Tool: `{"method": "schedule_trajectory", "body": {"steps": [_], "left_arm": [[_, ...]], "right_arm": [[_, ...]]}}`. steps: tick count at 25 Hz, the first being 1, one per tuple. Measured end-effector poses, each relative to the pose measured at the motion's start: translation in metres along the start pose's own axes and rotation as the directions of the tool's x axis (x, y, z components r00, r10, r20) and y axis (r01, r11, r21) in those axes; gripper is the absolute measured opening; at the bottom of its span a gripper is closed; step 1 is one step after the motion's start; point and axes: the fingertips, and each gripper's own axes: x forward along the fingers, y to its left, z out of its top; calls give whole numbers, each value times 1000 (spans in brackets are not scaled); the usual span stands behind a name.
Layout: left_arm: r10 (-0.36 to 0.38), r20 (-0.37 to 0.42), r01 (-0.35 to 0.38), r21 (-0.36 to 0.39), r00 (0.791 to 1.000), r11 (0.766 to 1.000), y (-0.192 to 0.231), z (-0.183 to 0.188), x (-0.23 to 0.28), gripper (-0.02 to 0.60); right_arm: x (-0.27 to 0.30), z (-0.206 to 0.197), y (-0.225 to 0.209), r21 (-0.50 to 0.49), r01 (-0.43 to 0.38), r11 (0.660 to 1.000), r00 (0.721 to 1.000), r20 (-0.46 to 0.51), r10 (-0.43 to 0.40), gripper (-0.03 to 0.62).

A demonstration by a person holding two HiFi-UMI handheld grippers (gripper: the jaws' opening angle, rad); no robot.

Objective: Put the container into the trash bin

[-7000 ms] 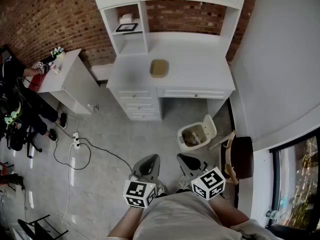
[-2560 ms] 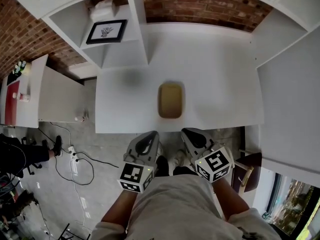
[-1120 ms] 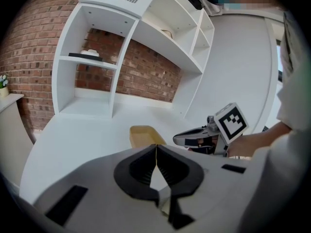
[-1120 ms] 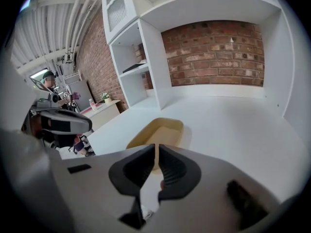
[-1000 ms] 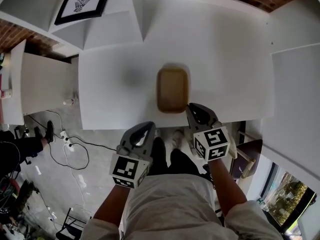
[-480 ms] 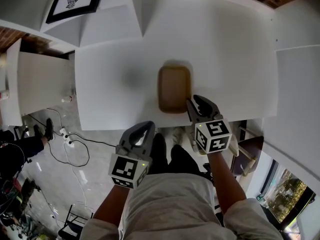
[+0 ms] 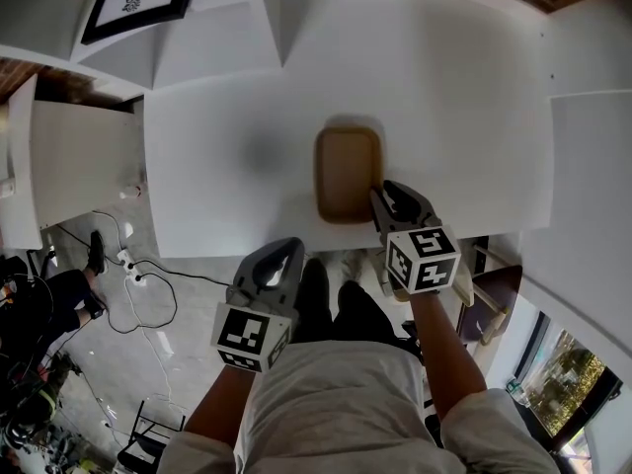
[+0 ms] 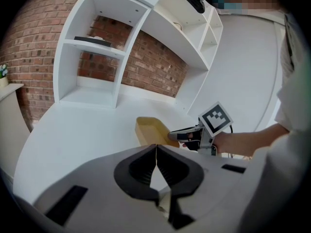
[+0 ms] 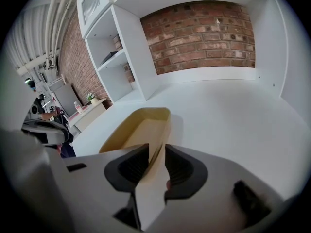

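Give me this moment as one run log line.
right gripper: shut on container, near right corner | left gripper: shut, empty | container: resting on white desk

The tan rectangular container (image 7: 348, 171) looks matt and smooth, either thin plastic or moulded pulp. The white tabletop (image 7: 454, 117) is smooth with a soft sheen, and the red brick wall (image 9: 204, 33) is rough. The right tongs (image 9: 155, 149) are matt grey plastic, ribbed black inside the jaws.

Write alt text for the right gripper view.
The right gripper clamps the near rim of an empty tan container that lies on a white desk. Behind it stand white shelves and a red brick wall.
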Motion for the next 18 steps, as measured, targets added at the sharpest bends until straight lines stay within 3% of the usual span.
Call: {"method": "schedule_trajectory", "body": {"steps": [18], "left_arm": [[-5, 5, 5, -4, 1000, 1000, -3, -1, -2, 17]], "right_arm": [[-4, 1, -3, 2, 28, 1000, 1000, 2, -28, 40]]}}
